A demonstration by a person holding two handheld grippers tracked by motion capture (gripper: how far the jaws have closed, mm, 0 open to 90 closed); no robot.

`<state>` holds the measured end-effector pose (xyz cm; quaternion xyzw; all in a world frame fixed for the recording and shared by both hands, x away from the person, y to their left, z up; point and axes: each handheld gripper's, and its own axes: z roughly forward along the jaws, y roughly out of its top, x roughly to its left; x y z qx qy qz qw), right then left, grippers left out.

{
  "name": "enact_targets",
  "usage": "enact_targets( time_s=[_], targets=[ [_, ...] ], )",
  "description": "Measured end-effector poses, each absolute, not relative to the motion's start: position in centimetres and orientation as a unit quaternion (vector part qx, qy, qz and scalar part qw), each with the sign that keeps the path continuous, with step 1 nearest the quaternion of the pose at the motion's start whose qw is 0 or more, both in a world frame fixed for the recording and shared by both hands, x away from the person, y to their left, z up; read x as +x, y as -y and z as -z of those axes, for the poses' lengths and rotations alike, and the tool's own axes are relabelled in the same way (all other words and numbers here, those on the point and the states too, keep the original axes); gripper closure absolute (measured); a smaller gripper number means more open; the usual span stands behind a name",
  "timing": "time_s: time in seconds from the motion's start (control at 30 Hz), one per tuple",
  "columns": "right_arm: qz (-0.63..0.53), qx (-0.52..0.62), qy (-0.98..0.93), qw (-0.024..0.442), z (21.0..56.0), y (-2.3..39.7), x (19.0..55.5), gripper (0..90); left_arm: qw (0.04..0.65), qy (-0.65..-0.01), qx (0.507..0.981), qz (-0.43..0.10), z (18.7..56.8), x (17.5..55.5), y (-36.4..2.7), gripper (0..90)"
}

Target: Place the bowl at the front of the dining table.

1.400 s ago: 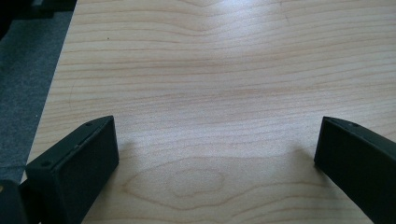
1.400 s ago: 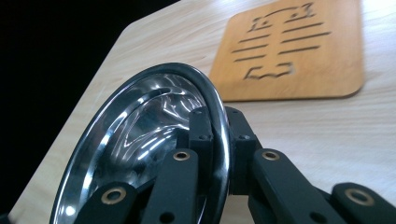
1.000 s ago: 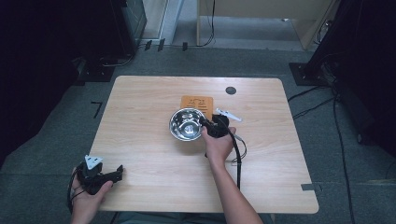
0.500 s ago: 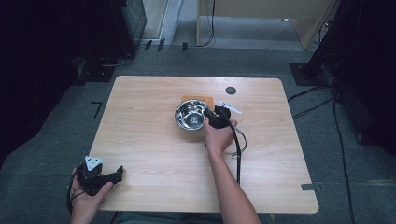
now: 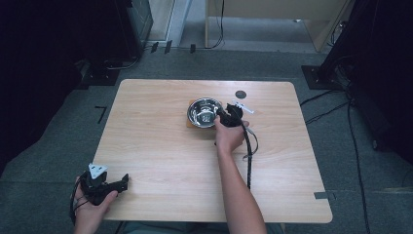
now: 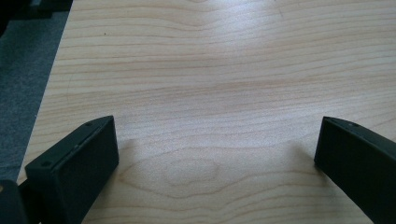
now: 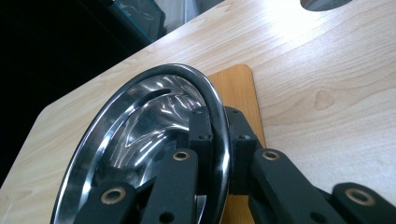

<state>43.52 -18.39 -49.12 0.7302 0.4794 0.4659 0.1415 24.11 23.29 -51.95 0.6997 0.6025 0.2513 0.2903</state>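
Over the wooden board (image 5: 191, 123), the steel bowl (image 5: 203, 111) sits mouth up, round, no long axis. The right tongs (image 5: 222, 114) clamp its rim; the left tongs (image 5: 122, 181) gape empty over the tabletop (image 5: 156, 146).

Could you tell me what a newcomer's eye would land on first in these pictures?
Probably the shiny steel bowl near the table's far middle, sitting over an orange-brown mat. The right tongs are clamped on its rim, one jaw inside, one outside. The left tongs rest open at the table's near left corner.
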Motion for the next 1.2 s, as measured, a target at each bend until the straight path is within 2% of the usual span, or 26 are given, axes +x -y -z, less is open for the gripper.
enact_targets(
  time_s=[0.53,0.8,0.87,0.93,1.03,1.13,1.2],
  targets=[
    [-0.464,0.748,-0.453,0.139,50.1,18.4,45.8,83.6,0.29,-0.603,0.7,-0.251,52.0,24.1,-23.3,0.0],
    [-0.476,0.752,-0.44,0.119,50.7,18.5,46.3,83.1,0.29,-0.602,0.7,-0.251,52.0,24.1,-23.3,0.0],
    [-0.484,0.751,-0.436,0.11,50.6,18.6,46.4,79.6,0.29,-0.602,0.7,-0.251,52.0,24.1,-23.3,0.0],
    [-0.495,0.746,-0.435,0.098,50.6,19.0,46.5,69.9,0.29,-0.602,0.7,-0.251,52.0,24.1,-23.3,0.0],
    [-0.505,0.736,-0.438,0.105,50.4,19.5,46.4,58.8,0.29,-0.602,0.7,-0.251,52.0,24.1,-23.3,0.0],
    [-0.503,0.723,-0.456,0.125,50.0,19.9,46.1,54.6,0.29,-0.603,0.7,-0.251,52.0,24.1,-23.3,0.0],
    [-0.502,0.713,-0.469,0.142,49.8,20.1,45.9,55.1,0.29,-0.602,0.7,-0.251,52.0,24.1,-23.3,0.0]
  ],
)
